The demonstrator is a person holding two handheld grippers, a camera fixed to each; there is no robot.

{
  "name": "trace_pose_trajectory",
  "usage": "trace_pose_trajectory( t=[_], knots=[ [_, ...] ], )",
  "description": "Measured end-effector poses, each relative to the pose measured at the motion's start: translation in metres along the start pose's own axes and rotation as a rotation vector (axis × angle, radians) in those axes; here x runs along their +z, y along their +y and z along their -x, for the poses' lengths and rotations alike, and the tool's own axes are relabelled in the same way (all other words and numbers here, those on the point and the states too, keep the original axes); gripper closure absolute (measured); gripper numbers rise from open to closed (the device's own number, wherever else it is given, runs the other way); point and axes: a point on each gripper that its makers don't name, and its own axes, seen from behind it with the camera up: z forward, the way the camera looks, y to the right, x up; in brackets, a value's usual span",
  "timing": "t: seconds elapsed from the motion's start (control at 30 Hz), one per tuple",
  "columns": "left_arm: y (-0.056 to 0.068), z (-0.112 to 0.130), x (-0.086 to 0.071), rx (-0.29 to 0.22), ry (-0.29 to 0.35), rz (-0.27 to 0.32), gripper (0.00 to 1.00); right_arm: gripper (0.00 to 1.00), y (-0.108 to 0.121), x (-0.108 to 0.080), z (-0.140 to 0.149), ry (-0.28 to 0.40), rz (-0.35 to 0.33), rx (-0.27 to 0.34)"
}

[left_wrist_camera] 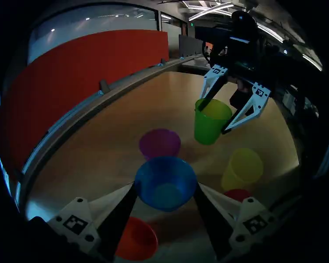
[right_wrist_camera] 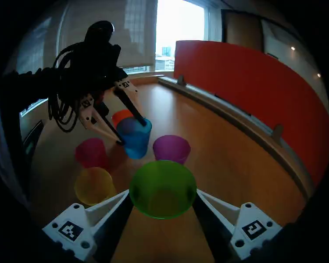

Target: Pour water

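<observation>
Two hand-held claws each grip a plastic cup above a wooden desk. In the left gripper view we see the left claw closed on a blue cup, a finger pressed to each side and the cup's open mouth facing the camera. In the right gripper view the right claw clasps a green cup in the same way. Seen from the left claw's camera, the green cup hangs slightly tilted, farther across the desk. Between the two held cups a purple cup stands upright on the desk. A yellow cup and a red cup stand close together, and an orange cup sits near the left claw. In this dim light we cannot tell whether either held cup contains water. A red partition runs along the desk's far edge.
</observation>
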Motion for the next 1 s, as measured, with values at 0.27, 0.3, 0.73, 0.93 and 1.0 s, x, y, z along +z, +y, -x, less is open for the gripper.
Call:
trace_pose_trajectory(
  t=[0.27,0.3,0.73,0.93,1.0],
  knots=[
    [-0.001,-0.009,-0.016,-0.009,0.036,-0.023,0.13,0.1,-0.004,-0.008,-0.016,0.03,0.014,-0.009],
    [-0.001,-0.01,-0.018,-0.01,0.041,-0.026,0.13,0.1,-0.004,-0.009,-0.017,0.034,0.016,-0.011],
    [0.004,-0.031,-0.05,-0.026,0.124,-0.066,0.13,0.1,-0.015,-0.025,-0.044,0.099,0.037,-0.019],
    [0.007,-0.04,-0.063,-0.024,0.152,-0.085,0.14,0.1,-0.021,-0.032,-0.055,0.128,0.043,-0.02],
    [0.007,-0.042,-0.066,-0.024,0.158,-0.093,0.13,0.1,-0.022,-0.034,-0.058,0.137,0.046,-0.019]
  ],
)
